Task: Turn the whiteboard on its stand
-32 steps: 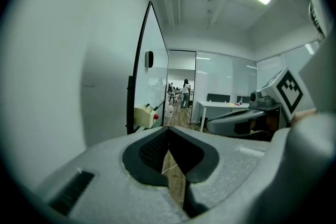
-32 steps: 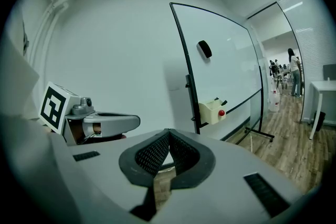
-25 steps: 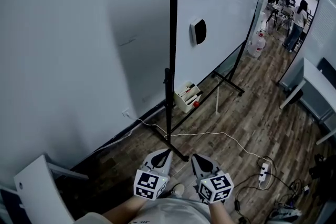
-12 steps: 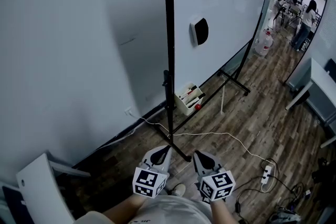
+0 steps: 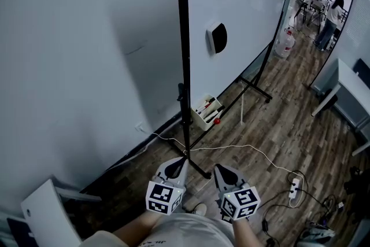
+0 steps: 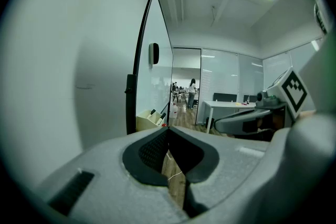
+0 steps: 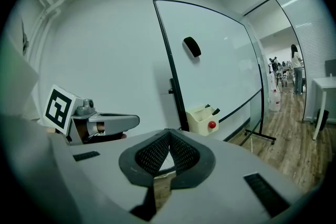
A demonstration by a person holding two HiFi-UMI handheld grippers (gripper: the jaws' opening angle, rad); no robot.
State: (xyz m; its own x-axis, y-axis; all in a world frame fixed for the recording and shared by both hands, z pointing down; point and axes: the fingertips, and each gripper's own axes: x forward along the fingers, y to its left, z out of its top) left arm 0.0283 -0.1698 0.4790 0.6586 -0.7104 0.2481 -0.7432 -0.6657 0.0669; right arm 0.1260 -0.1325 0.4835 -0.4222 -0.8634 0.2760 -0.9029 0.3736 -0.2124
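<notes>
Wood floor [image 5: 289, 118]: cable [image 5: 254, 148] runs past whiteboard [image 5: 243, 14] stand foot and may snag when turning. Left gripper [image 5: 181, 161] and right gripper [image 5: 219, 169] closed, empty.

Whiteboard [image 5: 243, 14] face: smooth, glossy white, picks up faint reflections. Its stand [image 5: 184, 66]: black tube, looks like painted metal, satin finish. Wall [image 5: 69, 55] behind it: matt white, flat paint look. Floor [image 5: 289, 124]: wood-look planks, brown grain, slight sheen. Tray [image 5: 205, 108] low on the board: cream, smooth, plastic by the look. Eraser [image 5: 217, 37]: black, matt, material can't tell. Cable [image 5: 248, 146] on the floor: white, smooth jacket. Left gripper [image 6: 168, 131] and right gripper [image 7: 168, 135] shells: light grey, matt, finely grainy plastic. Pads [image 7: 153, 155]: black, rubbery look, cross-hatched texture. Marker cubes [image 5: 165, 201]: matt black-and-white print.
</notes>
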